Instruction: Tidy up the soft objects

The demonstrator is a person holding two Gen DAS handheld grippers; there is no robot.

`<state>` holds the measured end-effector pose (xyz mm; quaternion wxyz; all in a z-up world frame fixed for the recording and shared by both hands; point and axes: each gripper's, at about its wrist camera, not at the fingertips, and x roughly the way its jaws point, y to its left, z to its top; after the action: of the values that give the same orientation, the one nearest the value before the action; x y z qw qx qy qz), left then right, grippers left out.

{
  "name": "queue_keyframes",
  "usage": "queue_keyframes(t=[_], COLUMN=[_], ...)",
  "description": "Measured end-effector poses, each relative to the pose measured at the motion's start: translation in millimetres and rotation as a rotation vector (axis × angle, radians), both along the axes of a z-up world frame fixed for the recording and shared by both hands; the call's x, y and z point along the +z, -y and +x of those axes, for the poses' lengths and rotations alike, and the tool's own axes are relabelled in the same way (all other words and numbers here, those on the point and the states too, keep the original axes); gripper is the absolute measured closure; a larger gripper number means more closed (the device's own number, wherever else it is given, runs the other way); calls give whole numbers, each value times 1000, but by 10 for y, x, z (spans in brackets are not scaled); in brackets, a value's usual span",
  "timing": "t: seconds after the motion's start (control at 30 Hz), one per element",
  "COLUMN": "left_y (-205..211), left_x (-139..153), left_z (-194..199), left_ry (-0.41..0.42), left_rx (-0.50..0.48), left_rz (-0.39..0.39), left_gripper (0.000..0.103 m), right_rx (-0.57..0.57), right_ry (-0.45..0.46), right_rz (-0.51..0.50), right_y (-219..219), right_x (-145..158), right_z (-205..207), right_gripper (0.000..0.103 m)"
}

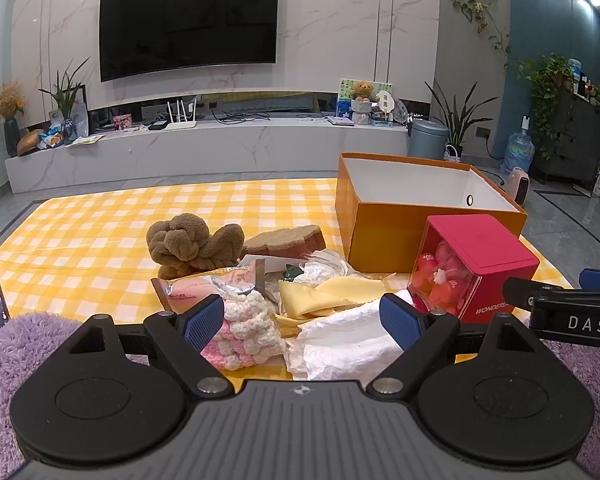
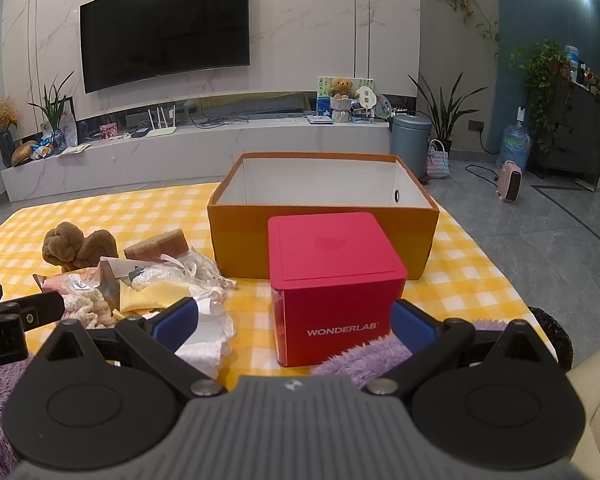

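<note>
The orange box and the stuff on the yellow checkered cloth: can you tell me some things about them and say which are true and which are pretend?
1. The orange box is open at the top. True.
2. The red box sits inside the orange box. False: it stands on the checkered cloth in front of it.
3. The left tool is squeezing the pink and white knit piece. False: it is open and grips nothing.
4. The brown knotted plush lies beside the sponge. True.
5. The right tool is open. True.
6. The red box says WONDERLAB. True.
</note>
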<state>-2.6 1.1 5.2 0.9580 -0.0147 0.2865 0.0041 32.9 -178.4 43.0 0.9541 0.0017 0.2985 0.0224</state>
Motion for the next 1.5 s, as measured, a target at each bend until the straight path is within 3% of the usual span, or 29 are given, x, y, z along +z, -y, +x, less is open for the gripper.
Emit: queue_keyframes(t=[0.47, 0.53, 0.57, 0.8, 1.0, 1.23, 1.5], left_y=[-12, -34, -39, -159, -233, -407, -490], left_x=[10, -3, -11, -100, -200, -280, -406], left_z=[-34, -45, -48, 47, 121, 245, 377], left_ry=[-8, 0, 0, -81, -102, -151, -211], left_rx=[-23, -56, -70, -139, -134, -124, -164], left_rz=[-24, -49, -56, -81, 7, 21, -25], left_gripper=[1, 8, 17, 18, 18, 18, 18], right_rx=[8, 19, 24, 63, 178, 330, 541], right_ry=[-9, -16, -20, -73, -130, -207, -164], right_rz=[8, 18, 23, 45, 50, -4, -138], right_y=[-6, -6, -7, -62, -244, -601, -985], right_x=[-17, -27, -35, -115, -228, -429, -556], right_z=[6, 12, 16, 95, 197, 390, 495], right_gripper=[3, 3, 3, 3, 3, 8, 8])
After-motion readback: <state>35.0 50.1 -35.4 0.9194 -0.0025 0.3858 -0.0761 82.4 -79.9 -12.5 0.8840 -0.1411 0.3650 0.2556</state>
